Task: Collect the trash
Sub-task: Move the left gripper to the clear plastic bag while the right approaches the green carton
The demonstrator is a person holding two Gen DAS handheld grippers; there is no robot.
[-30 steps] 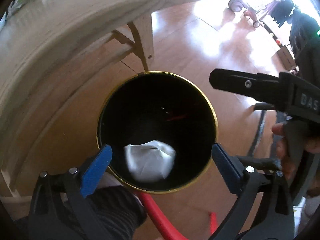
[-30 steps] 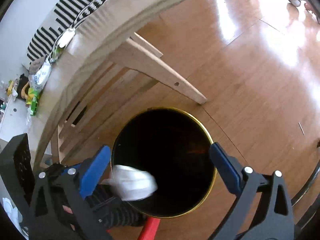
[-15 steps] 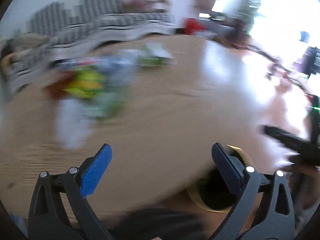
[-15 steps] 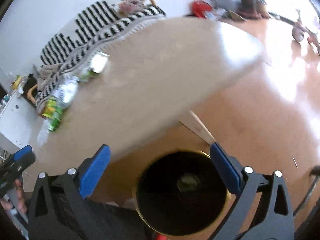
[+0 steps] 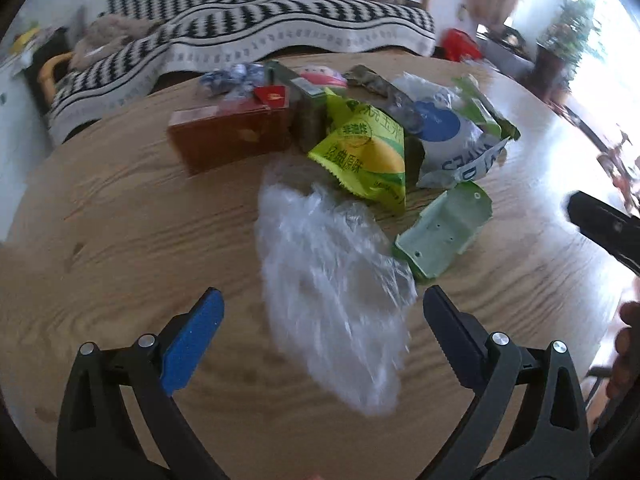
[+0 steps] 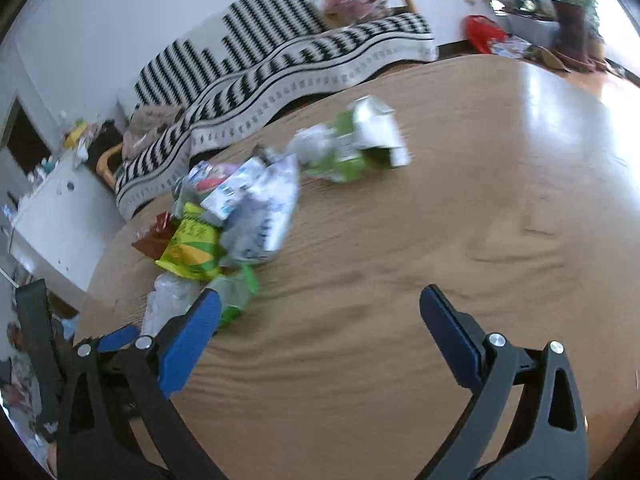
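Note:
A heap of trash lies on the round wooden table (image 5: 120, 240). In the left wrist view, a clear plastic bag (image 5: 336, 288) lies nearest, with a pale green carton piece (image 5: 444, 232), a yellow-green snack wrapper (image 5: 360, 152), a white-and-blue wipes pack (image 5: 452, 136) and a brown box (image 5: 228, 136) behind it. My left gripper (image 5: 320, 328) is open and empty, just above the plastic bag. My right gripper (image 6: 320, 324) is open and empty over bare table, right of the heap; the snack wrapper (image 6: 192, 248) and a green-white carton (image 6: 360, 140) show there. The bin is out of view.
A black-and-white striped sofa (image 5: 260, 28) stands behind the table. A white cabinet (image 6: 52, 216) is at the far left. The right gripper's black body (image 5: 600, 228) juts in at the right of the left wrist view. The table edge (image 6: 600, 80) curves at right.
A white crumpled piece dropped into the black bin on the floor. Both grippers then swung up from the bin to the tabletop and now face the trash heap.

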